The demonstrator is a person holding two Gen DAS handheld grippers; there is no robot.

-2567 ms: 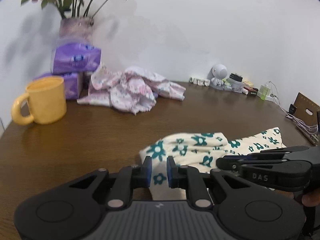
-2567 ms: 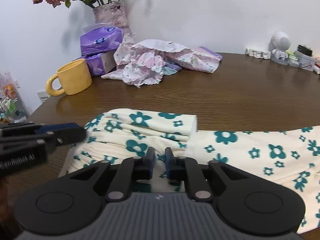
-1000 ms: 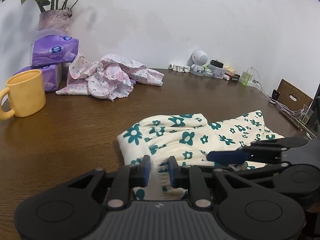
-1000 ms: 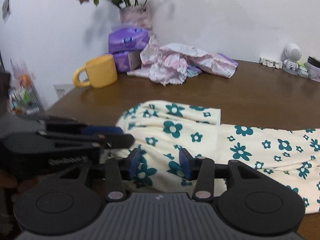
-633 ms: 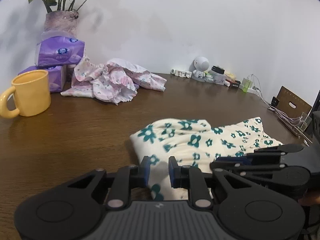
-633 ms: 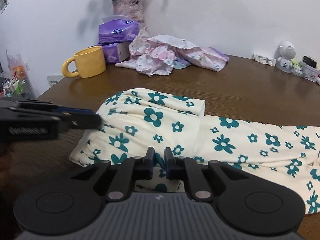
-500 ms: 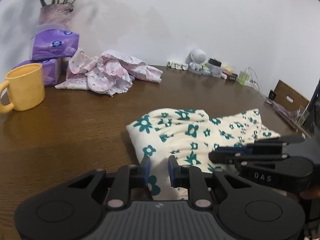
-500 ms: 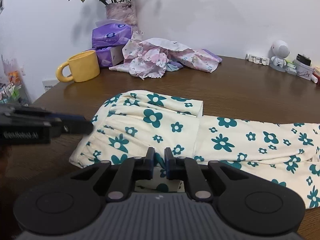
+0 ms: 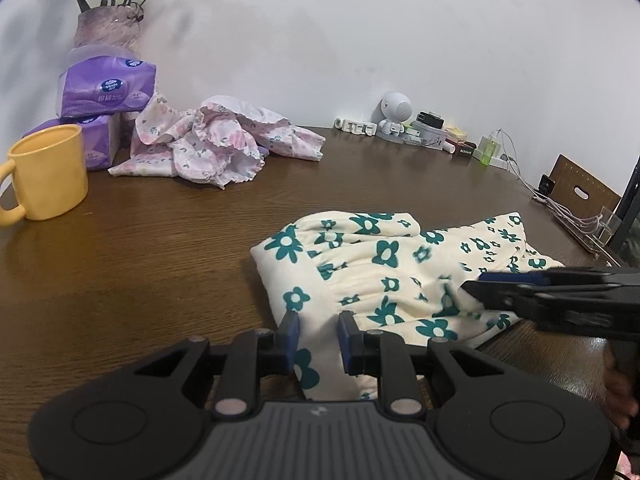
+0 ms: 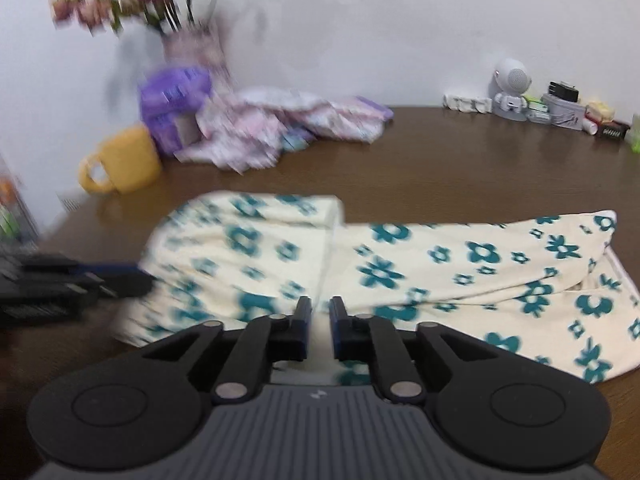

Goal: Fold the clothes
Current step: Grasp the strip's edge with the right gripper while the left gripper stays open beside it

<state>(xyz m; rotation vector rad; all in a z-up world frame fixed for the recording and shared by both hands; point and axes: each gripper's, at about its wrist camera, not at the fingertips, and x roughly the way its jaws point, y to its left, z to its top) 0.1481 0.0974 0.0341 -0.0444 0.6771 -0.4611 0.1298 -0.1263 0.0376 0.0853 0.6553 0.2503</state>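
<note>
A cream garment printed with teal flowers (image 9: 384, 276) lies on the brown wooden table (image 9: 160, 248), partly folded — one thick folded end toward the left gripper, the rest stretching out flat toward three o'clock in the right wrist view (image 10: 500, 272).

The left gripper (image 9: 319, 338) sits at the near edge of that folded end; its blue pads stand a narrow gap apart with cream cloth between them, though whether they press on it I cannot tell.

The right gripper (image 10: 320, 330) reaches in from three o'clock in the left wrist view (image 9: 480, 290), its tips bunching a fold of the fabric; its jaws are opening, and in its own view a strip of cream cloth shows in the small gap between the pads — the picture is blurred.

Toward eleven o'clock a yellow mug (image 9: 46, 172) stands near two stacked purple tissue packs (image 9: 106, 92); a vase of flowers (image 9: 108, 26) is behind them; a crumpled pink floral garment (image 9: 212, 144) lies beside the packs; at one o'clock a small white robot figurine (image 9: 394, 114) stands among clutter by the wall.
</note>
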